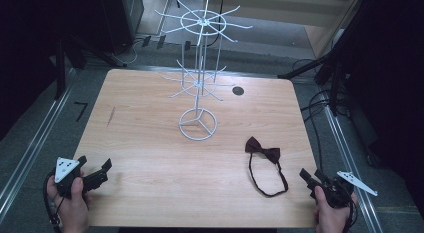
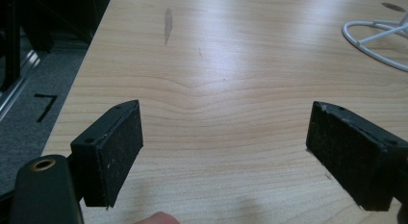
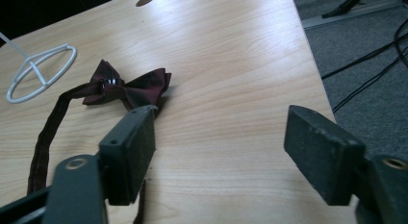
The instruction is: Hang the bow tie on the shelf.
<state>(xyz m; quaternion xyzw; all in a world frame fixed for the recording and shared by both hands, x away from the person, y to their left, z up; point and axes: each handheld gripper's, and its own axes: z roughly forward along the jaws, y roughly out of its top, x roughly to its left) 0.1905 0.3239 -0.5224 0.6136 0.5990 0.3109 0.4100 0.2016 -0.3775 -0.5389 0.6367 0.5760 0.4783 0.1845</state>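
left gripper gaping, bare table, white stand base

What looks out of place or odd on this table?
The bow tie lies flat on the table with its strap looped loosely, while the white rack stands bare. A dark streak marks the wood at the left. Nothing spilled or broken.

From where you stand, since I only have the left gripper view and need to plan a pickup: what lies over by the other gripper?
Observer: A dark red bow tie with its strap looped lies on the table, just ahead of the right gripper.
Operator: Is that gripper holding it?
Observer: No. In the right gripper view its jaws stand open, with bare wood between them.
Operator: That white ring at my edge?
Observer: It is the base of a white wire rack that stands upright, with hooks in two tiers.
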